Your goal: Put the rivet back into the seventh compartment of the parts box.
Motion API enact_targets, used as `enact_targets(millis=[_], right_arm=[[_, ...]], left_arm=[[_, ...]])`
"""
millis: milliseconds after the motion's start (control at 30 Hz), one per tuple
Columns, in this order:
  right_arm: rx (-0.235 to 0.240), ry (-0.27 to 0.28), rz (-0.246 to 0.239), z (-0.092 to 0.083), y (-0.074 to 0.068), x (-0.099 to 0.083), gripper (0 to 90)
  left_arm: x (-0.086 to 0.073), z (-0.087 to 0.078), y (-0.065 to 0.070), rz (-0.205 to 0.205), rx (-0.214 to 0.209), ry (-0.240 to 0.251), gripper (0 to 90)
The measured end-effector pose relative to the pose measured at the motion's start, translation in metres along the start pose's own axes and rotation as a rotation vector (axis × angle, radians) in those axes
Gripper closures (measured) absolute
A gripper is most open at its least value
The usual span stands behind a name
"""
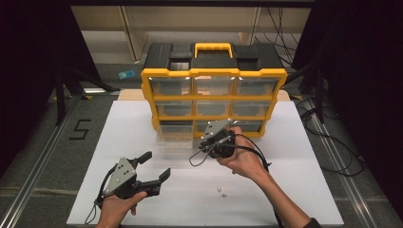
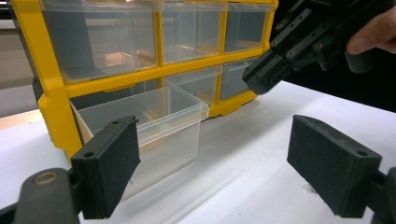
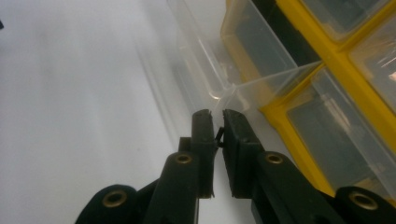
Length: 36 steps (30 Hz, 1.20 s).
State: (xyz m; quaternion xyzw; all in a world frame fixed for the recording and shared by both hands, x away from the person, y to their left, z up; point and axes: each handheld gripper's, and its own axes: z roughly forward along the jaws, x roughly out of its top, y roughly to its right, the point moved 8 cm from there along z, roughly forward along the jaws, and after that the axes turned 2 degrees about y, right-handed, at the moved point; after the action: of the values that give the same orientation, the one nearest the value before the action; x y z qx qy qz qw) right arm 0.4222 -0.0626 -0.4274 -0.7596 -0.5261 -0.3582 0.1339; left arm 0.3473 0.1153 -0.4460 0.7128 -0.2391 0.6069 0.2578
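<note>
A yellow and black organiser cabinet (image 1: 214, 72) with clear drawers stands at the back of the white table (image 1: 285, 190). Its bottom-left clear drawer (image 1: 175, 142) is pulled out onto the table and looks empty. My right gripper (image 1: 206, 145) hovers just right of that drawer's front. In the right gripper view its jaws (image 3: 215, 119) are nearly together, pinching a small dark piece (image 3: 218, 134) close to the drawer's corner (image 3: 224, 91). My left gripper (image 1: 157, 165) is wide open near the table's front left, aimed at the drawer (image 2: 144, 121), with nothing between its pads (image 2: 112, 163).
One or two tiny loose parts (image 1: 221, 190) lie on the table in front of the right hand. The other drawers (image 2: 187, 28) are pushed in. Dark floor, rails and cables (image 1: 332, 156) surround the table.
</note>
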Motion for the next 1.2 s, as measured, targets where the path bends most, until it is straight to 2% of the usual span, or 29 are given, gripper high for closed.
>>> enact_targets(millis=[200,267,433,567,1200], right_arm=[[-0.008,0.024,0.004,0.001,0.004,0.012,83.2],[-0.016,0.033,-0.009,0.002,0.006,0.014,83.2],[-0.019,0.051,-0.014,0.007,0.009,0.026,83.2],[-0.032,0.066,-0.027,0.011,0.014,0.034,83.2],[-0.027,0.08,-0.018,0.036,0.022,0.06,83.2]], left_arm=[[-0.001,0.0,0.001,-0.006,-0.003,-0.008,16.6],[-0.001,-0.001,0.001,-0.004,-0.001,-0.009,16.6],[0.001,0.0,-0.002,0.018,0.01,0.001,16.6],[0.001,-0.001,-0.002,0.007,0.008,-0.002,16.6],[0.0,-0.001,-0.001,0.0,0.003,-0.004,16.6]])
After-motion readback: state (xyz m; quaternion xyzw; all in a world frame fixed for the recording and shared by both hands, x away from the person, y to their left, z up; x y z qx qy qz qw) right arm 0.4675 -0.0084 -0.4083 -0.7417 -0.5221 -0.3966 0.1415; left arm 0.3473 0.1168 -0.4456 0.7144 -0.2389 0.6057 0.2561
